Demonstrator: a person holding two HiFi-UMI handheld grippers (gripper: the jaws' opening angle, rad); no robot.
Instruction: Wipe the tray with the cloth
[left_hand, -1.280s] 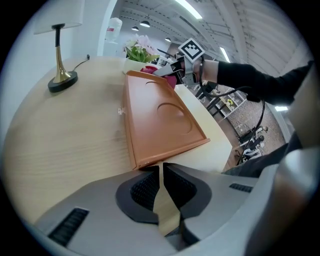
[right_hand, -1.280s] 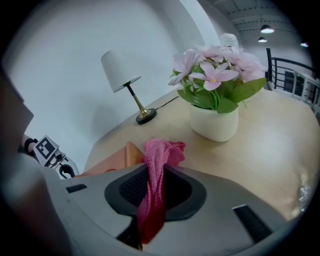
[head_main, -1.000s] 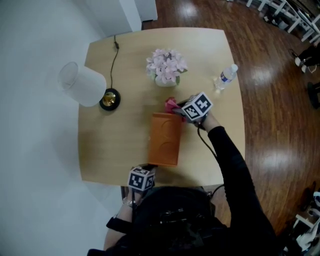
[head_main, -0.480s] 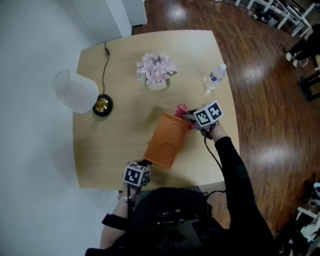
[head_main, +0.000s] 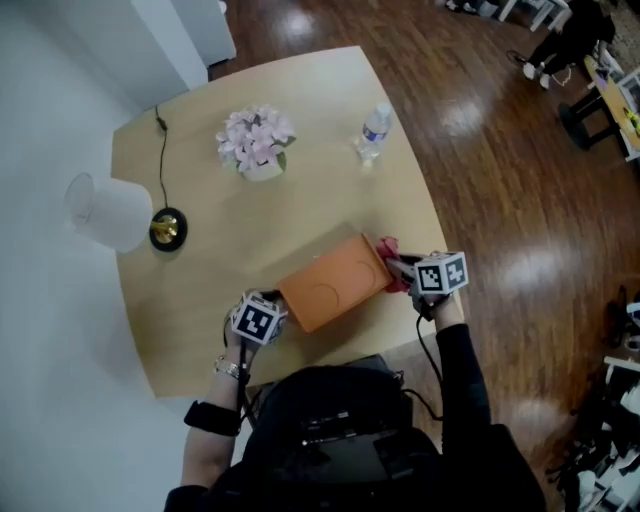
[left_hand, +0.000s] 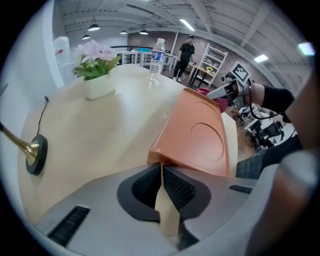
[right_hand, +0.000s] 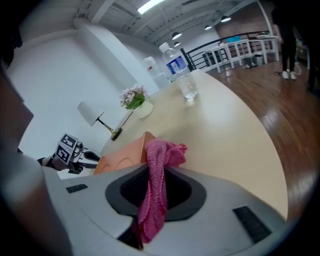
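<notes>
I've got left gripper (left_hand: 161, 167) clamped on flat orange rectangular tray (head_main: 335, 285) end; its long axis runs to right gripper (right_hand: 152, 172), pinching pink terry cloth (right_hand: 156, 165).

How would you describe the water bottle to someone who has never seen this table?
Look at the light wooden table. Near its far right edge, to the right of the pot of pink flowers, stands the water bottle. It is the only clear plastic thing there, upright, with a blue label.
</notes>
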